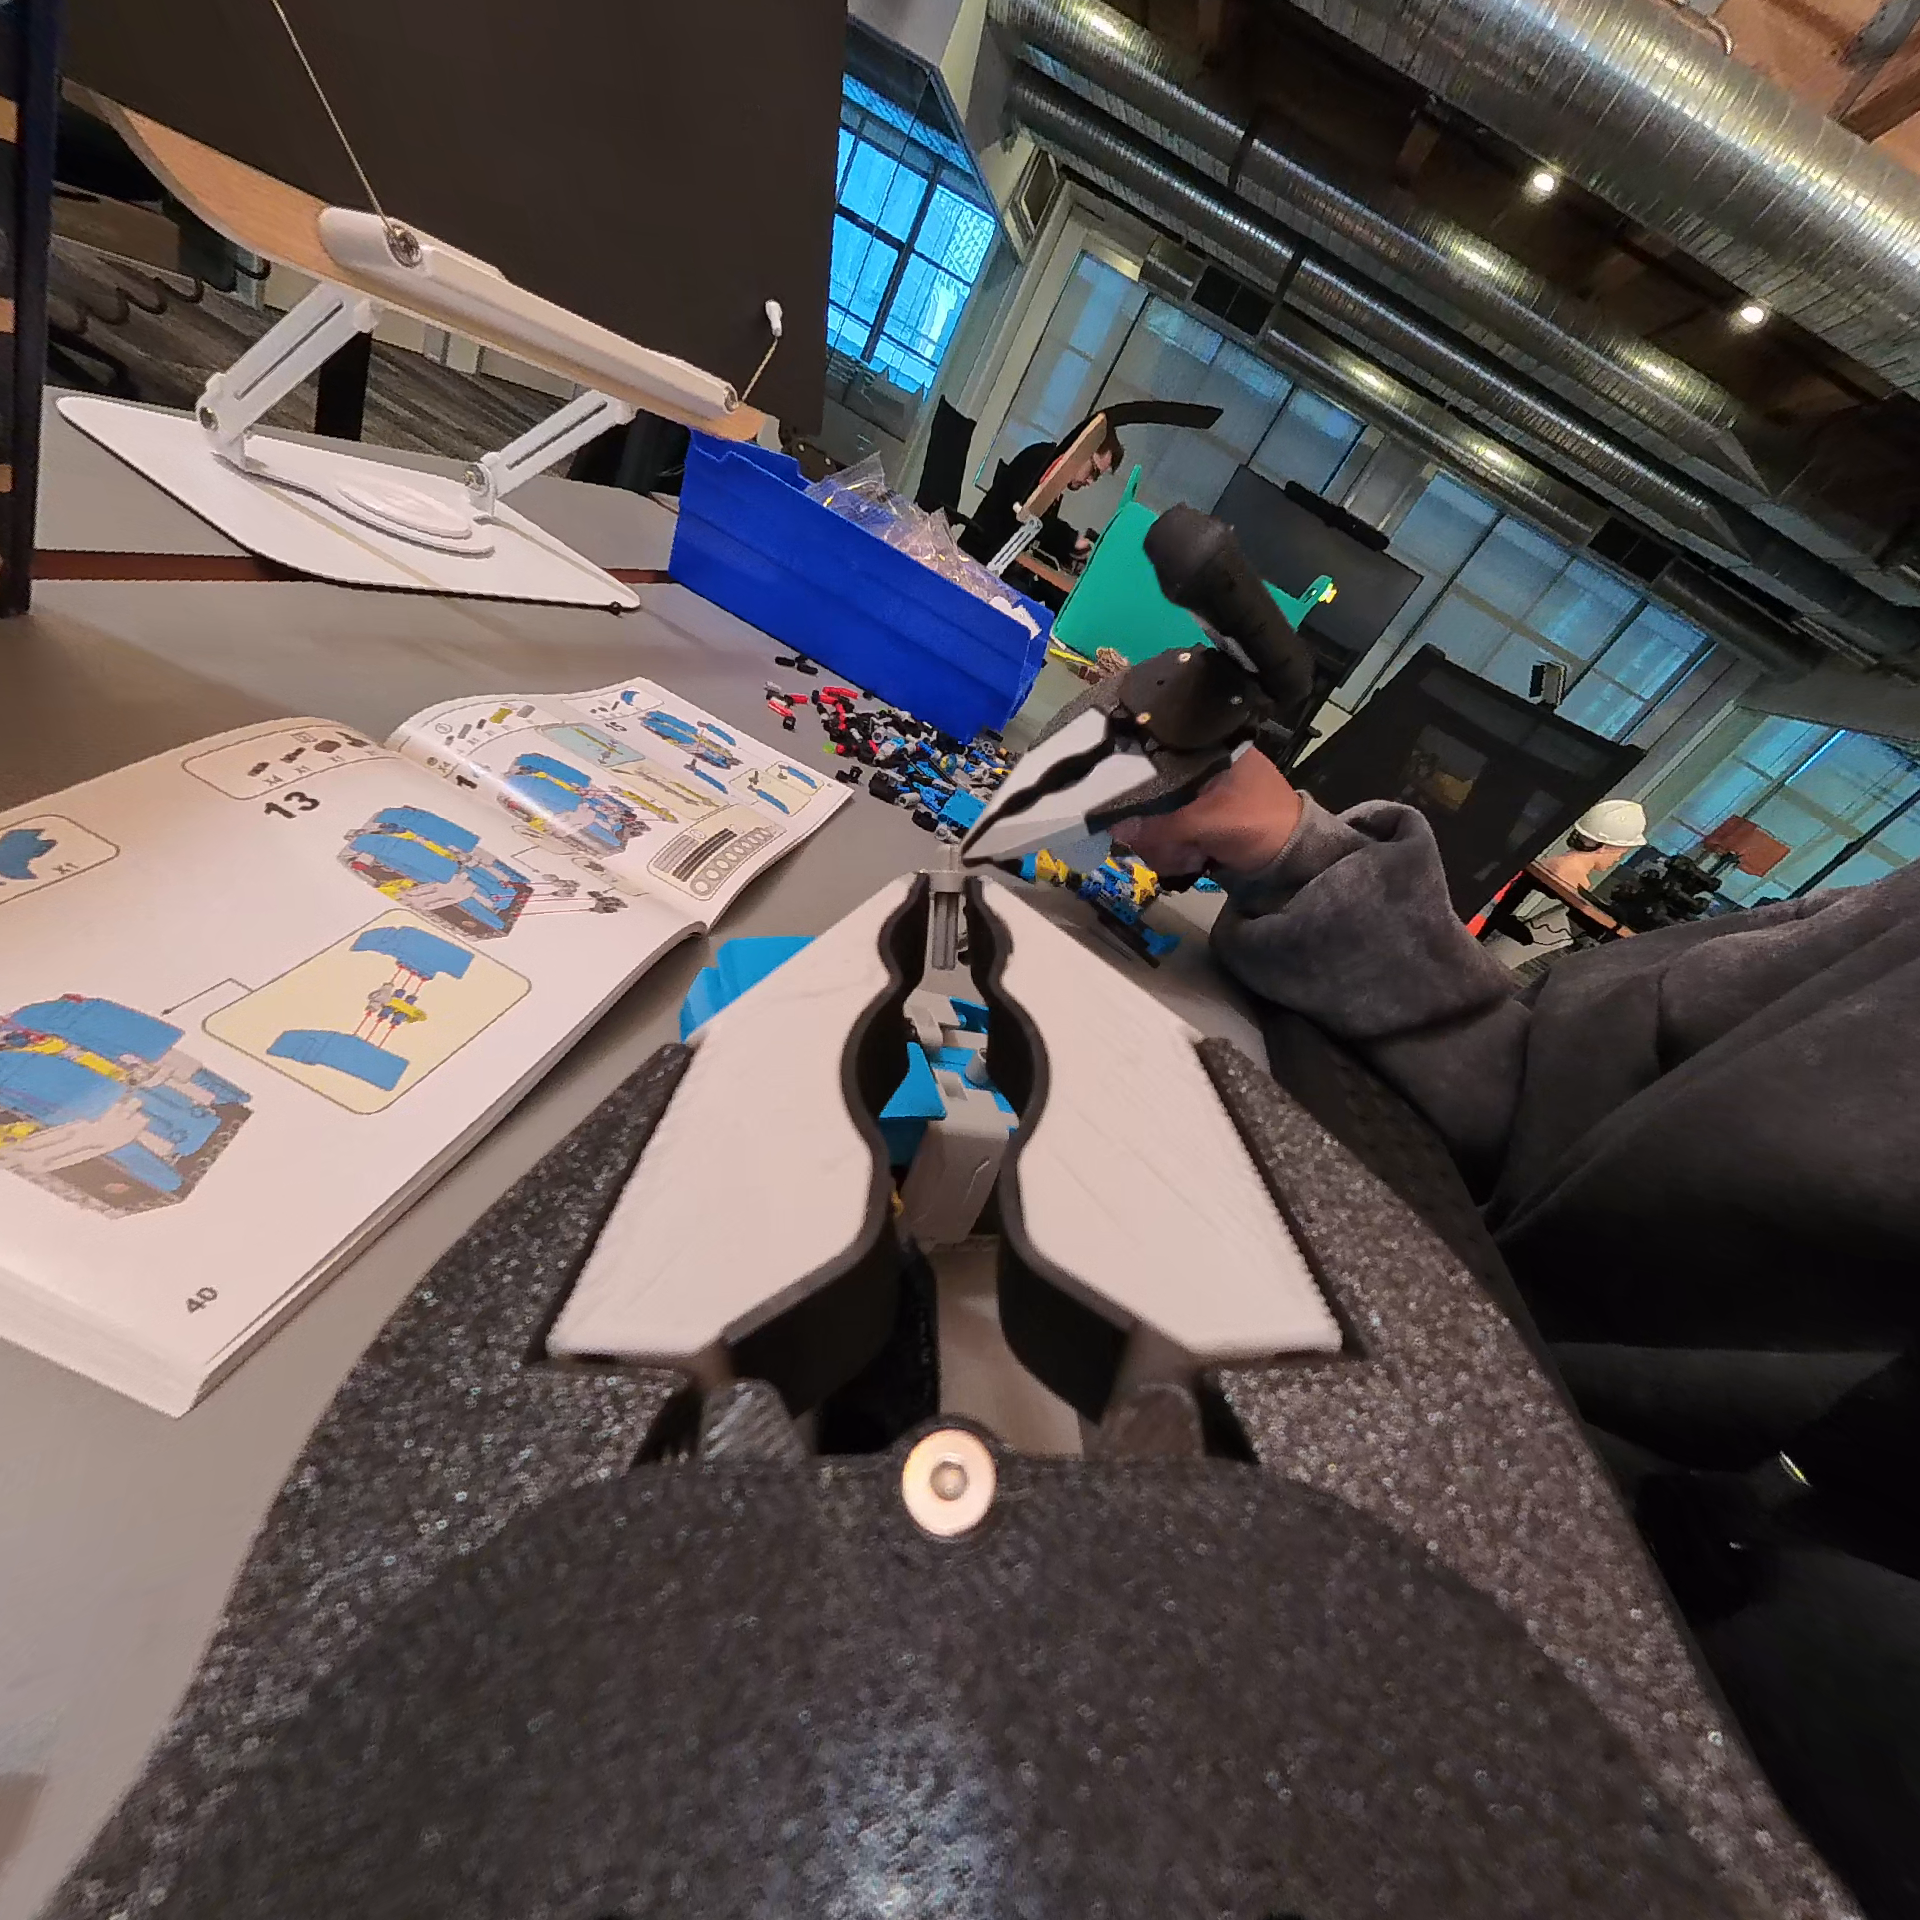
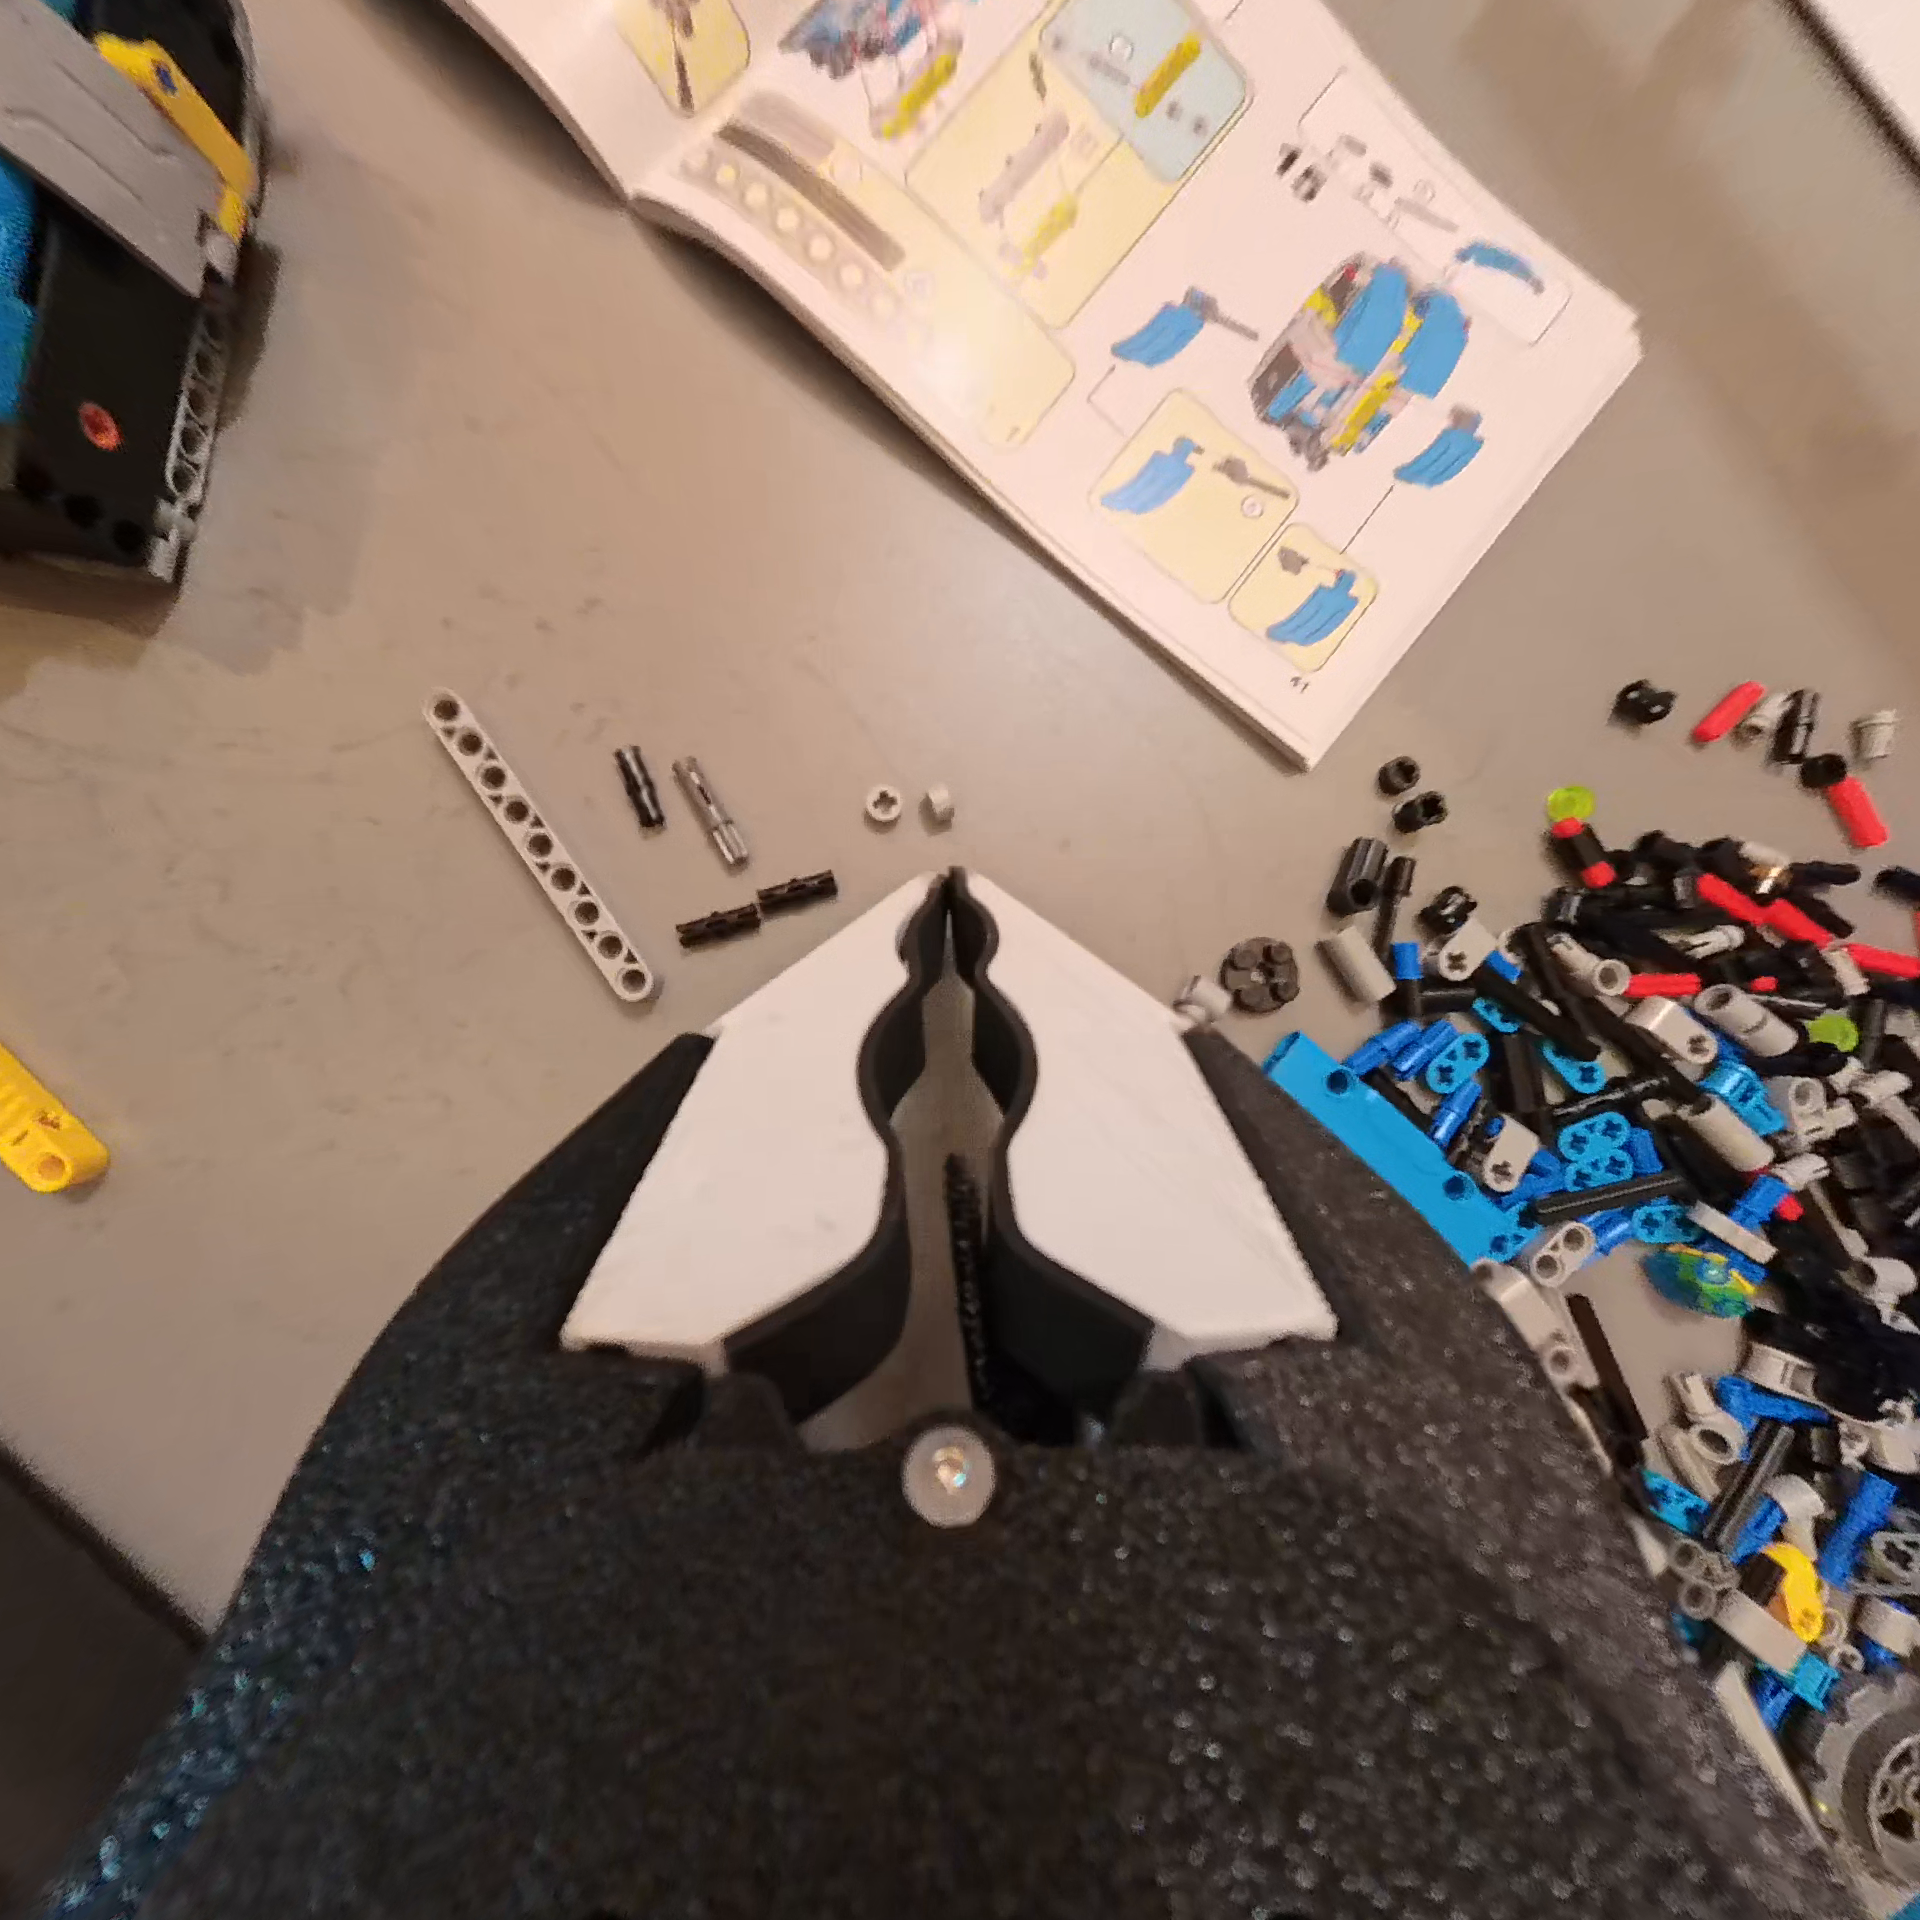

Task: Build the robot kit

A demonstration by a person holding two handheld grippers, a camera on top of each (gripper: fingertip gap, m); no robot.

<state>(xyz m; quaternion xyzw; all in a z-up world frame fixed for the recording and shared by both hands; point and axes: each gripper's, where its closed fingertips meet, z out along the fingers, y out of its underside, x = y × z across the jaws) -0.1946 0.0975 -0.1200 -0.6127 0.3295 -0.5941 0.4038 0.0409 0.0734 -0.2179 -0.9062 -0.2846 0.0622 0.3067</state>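
In the left wrist view my left gripper (image 1: 943,891) is shut on a thin grey piece (image 1: 943,920) that stands up from a blue and grey brick model (image 1: 935,1112) between its fingers. My right gripper shows there too (image 1: 971,857), held by a hand in a grey sleeve, its tips shut and almost touching the top of that grey piece. In the right wrist view my right gripper (image 2: 951,883) is shut above the table with nothing visible between the tips. Just beyond it lie a long grey holed beam (image 2: 540,847), a grey axle (image 2: 712,810), black pins (image 2: 753,906) and two small grey bushes (image 2: 883,805).
An open instruction booklet (image 1: 343,935) lies at the left and also shows in the right wrist view (image 2: 1143,312). A pile of loose pieces (image 2: 1662,1091) lies at the right. A blue bin (image 1: 852,603) and a white stand (image 1: 364,499) are at the back. A yellow piece (image 2: 42,1132) lies near the table edge. Left tips to right tips: about 25 centimetres. Measured from the fingertips, the grey axle (image 2: 712,810) is 5 centimetres or so from the right gripper and 20 centimetres from the left.
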